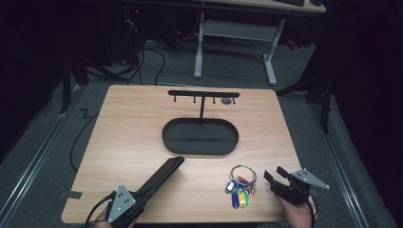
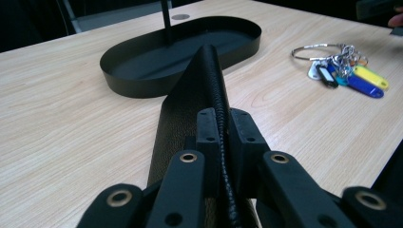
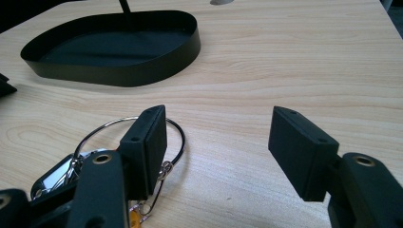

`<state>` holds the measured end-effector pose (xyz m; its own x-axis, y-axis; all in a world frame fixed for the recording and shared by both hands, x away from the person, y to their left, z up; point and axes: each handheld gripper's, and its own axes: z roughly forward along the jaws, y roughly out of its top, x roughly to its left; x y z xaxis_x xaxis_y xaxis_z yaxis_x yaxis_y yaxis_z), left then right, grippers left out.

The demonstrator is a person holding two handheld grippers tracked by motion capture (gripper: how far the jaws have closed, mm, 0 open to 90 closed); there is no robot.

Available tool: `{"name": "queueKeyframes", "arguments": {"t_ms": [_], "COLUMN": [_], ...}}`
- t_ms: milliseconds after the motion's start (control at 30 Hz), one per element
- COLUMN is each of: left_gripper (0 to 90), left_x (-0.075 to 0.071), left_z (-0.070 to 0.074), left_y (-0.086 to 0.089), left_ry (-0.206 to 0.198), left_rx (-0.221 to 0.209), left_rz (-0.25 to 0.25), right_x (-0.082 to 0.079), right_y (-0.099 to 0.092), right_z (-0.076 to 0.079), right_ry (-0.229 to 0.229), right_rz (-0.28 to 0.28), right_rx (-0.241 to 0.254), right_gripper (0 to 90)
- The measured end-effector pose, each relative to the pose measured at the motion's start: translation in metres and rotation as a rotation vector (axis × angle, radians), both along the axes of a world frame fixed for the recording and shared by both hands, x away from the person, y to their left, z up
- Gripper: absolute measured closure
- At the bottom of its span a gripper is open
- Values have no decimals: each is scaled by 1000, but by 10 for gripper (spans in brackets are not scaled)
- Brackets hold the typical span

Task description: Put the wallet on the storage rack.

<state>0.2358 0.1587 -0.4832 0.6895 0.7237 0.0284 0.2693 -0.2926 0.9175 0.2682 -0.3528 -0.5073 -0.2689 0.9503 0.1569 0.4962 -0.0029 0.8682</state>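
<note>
No writing legible. Left claw (image 2: 221, 137) pinching black case (image 2: 199, 85); right claw (image 3: 218, 147) spread, key bunch (image 1: 241, 186) just left.

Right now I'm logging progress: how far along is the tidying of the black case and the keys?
Nothing is in the oval tray yet. In hand: the left tool is shut on one end of the black case. Left: the key bunch lies on the table beside the open right tool, untouched.

Premises: a laboratory or workshop. Evidence: grey carpet floor (image 1: 43, 142), loose cables (image 1: 142, 57), metal-legged desk (image 1: 235, 28) behind the wooden counter (image 1: 133, 137).
</note>
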Motion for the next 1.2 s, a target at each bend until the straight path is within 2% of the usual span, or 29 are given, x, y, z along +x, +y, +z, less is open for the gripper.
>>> {"name": "queueKeyframes", "arguments": {"t_ms": [300,833,1200], "left_gripper": [840,837,827], "left_x": [7,15,17], "left_z": [0,-4,-8], "left_y": [13,35,48], "left_ry": [34,50,47], "left_rx": [-100,-155,-159], "left_rz": [23,78,85], "right_x": [0,2,0], "right_y": [0,1,2], "right_z": [0,-2,-1], "right_ry": [2,13,8], "right_rz": [-2,-2,-4], "right_rx": [11,10,6], "right_gripper": [385,386,386]}}
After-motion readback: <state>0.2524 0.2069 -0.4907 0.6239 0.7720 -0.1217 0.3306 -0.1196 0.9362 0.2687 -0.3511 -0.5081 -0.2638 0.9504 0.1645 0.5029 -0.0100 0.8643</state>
